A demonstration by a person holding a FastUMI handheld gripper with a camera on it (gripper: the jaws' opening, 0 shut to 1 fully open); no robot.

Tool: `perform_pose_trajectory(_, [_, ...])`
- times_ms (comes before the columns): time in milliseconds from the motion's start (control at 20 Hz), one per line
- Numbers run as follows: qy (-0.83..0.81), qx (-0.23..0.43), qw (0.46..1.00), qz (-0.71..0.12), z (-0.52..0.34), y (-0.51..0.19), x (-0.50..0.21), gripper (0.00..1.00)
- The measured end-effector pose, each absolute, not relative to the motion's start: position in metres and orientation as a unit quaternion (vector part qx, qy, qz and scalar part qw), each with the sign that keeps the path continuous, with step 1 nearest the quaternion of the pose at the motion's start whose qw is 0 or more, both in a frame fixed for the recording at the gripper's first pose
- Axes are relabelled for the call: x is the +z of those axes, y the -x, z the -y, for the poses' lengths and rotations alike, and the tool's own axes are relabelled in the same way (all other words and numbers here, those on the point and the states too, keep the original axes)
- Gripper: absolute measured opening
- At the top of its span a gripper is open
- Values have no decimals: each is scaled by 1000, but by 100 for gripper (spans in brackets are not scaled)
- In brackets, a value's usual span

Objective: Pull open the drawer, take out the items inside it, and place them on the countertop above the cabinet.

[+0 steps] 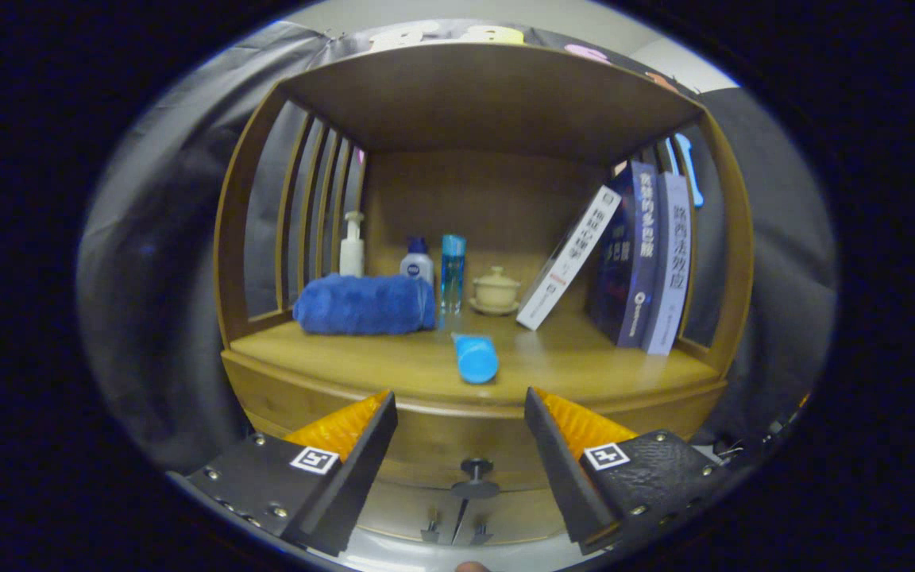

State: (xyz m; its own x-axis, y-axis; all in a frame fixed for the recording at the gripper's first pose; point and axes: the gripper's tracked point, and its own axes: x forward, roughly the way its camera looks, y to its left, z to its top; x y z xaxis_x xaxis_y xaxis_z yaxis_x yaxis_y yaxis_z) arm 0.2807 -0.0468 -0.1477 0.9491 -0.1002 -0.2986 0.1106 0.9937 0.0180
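Screwed gripper (461,413) bodies, square markers

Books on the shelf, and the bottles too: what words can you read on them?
"路西法效应": on the pale book spine, beside the cabinet's side slats.
Dark blue book: characters too blurred to read.
Leaning white book: too blurred.
Small white bottle: label too small.
Gripper, open, above the drawer knob: square markers, no words.

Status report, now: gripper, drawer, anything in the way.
Gripper fingers open, holding nothing. Wooden cabinet drawer shut, its dark round knob between the fingers, untouched. Blue cylindrical tube lying on the wooden countertop just beyond. Nothing blocks the knob.
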Motion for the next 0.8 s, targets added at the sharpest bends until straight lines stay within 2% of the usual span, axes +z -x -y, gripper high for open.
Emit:
perform_pose_trajectory(300, [-9,-50,995,-87,66,-268,-68,96])
perform_pose_trajectory(800, [-8,-10,1000,-8,72,-195,45,96])
